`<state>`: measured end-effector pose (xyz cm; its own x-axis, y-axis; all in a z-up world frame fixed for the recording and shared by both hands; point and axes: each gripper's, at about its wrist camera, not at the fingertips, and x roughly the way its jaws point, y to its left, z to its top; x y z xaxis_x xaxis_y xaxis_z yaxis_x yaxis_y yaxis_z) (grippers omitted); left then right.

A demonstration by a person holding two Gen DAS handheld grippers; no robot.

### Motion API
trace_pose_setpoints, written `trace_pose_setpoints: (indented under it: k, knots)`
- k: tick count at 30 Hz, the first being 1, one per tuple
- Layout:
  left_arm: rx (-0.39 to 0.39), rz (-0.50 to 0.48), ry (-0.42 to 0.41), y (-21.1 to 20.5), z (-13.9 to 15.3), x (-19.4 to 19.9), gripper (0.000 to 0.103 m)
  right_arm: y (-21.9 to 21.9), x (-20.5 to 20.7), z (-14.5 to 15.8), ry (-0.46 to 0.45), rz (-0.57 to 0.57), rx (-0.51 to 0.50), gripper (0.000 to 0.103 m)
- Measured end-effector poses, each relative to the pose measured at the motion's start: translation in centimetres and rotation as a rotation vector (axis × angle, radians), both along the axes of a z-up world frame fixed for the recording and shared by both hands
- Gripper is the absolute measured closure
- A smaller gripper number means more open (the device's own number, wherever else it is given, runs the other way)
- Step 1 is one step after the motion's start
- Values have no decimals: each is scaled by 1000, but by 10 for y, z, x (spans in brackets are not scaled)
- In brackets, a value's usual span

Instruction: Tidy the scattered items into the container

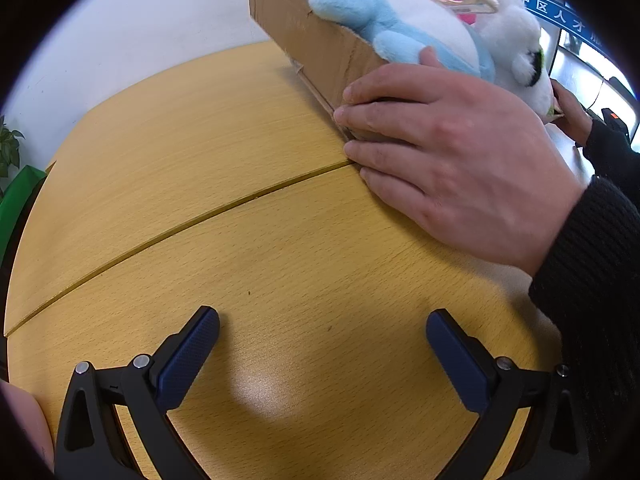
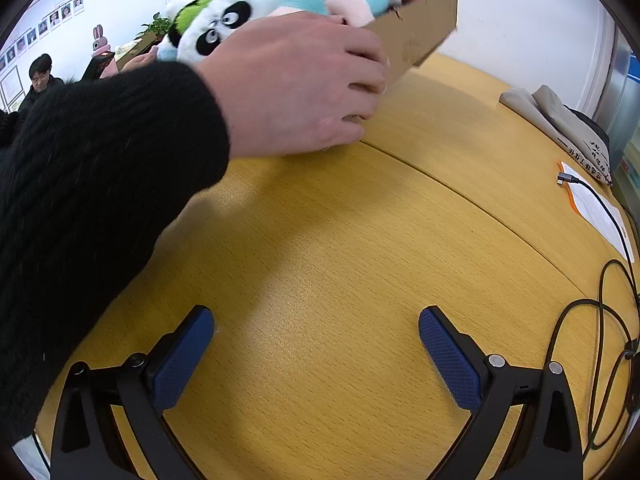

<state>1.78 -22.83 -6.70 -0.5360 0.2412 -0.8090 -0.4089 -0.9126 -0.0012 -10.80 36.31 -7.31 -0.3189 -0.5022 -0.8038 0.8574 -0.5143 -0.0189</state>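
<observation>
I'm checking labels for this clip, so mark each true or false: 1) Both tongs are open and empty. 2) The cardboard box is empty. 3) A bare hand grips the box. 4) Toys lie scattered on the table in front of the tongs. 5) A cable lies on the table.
1) True: the left tongs and right tongs hold nothing.
2) False: the cardboard box holds plush toys, among them a panda.
3) True: a hand holds its near end.
4) False: bare table there.
5) True: a black cable.

Bright, even light — soft shadows, fisheye-warped edges.
</observation>
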Motion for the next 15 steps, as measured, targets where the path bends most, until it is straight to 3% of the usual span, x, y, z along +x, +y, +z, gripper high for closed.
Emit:
trace_pose_setpoints:
  k: [15]
  knots:
    - [0, 5, 0, 2, 2, 2, 0, 0, 0, 0, 0, 0, 0, 0]
